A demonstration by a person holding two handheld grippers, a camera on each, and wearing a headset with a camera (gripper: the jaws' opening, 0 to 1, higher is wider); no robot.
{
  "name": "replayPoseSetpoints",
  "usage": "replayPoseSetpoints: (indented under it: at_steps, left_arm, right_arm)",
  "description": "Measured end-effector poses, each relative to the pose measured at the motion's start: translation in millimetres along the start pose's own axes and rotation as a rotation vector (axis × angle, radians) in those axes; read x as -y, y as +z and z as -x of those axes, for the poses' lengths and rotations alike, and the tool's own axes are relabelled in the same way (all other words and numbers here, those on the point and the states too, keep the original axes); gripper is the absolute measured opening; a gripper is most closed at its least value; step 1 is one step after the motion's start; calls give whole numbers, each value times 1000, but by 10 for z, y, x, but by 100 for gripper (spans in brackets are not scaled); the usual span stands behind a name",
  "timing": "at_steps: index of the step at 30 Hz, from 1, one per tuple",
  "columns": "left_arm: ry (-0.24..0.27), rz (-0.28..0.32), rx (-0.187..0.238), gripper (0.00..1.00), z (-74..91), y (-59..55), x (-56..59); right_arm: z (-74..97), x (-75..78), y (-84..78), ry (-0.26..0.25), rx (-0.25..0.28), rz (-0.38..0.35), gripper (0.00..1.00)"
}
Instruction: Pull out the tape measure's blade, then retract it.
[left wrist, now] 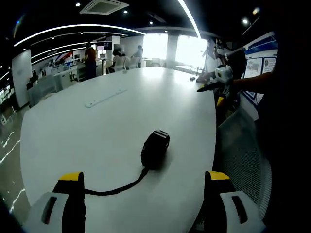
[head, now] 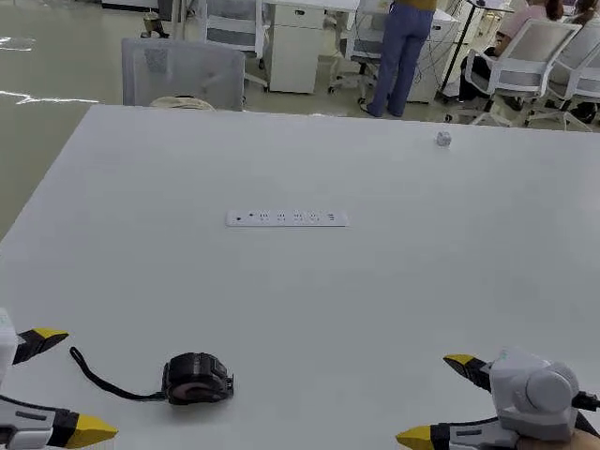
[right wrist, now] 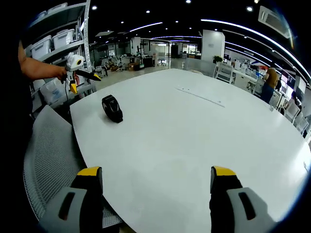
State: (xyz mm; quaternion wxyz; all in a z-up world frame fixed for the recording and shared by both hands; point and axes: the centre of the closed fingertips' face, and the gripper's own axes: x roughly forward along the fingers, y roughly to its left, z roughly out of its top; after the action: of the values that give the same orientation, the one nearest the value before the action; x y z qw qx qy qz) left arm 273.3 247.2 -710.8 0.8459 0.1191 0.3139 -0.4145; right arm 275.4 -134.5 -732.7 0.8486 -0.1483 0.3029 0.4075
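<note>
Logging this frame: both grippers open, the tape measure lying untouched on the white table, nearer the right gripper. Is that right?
One thing is off: the tape measure lies nearer the left gripper, not the right gripper, as the head view shows. Both grippers are open, and it lies untouched on the white table.

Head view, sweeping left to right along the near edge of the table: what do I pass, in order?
Left gripper, jaws open → black tape measure, blade not pulled out, strap trailing towards the left gripper → bare white table → right gripper, jaws open.
</note>
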Motion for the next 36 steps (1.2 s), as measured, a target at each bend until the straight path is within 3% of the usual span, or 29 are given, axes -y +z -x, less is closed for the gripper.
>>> replayPoseSetpoints:
  at_steps: [3, 9, 14, 24, 30, 32, 36]
  left_arm:
    - [-40, -18, -29, 94, -89, 57, 27]
    - [-98, -79, -89, 93, -292, 119, 67]
    - [-126, -125, -128, 93, -440, 187, 50]
    - [-190, -210, -192, 93, -684, 352, 49]
    - [-243, -249, -255, 93, -866, 330, 105]
    - [-259, -259, -275, 93, -907, 315, 123]
    - [-299, -306, -308, 88, -950, 279, 177]
  right_arm:
    - [-71, -36, 87, 19, 6, 8, 94]
    - [-247, -128, 278, 63, 14, 35, 93]
    - [-402, -230, 390, 117, -4, 77, 91]
    - [-717, -327, 725, 178, -15, 161, 91]
    - [-933, -388, 886, 217, -26, 206, 89]
    - [-1003, -447, 957, 249, -15, 261, 87]
    - [-1119, -558, 1034, 296, -27, 298, 83]
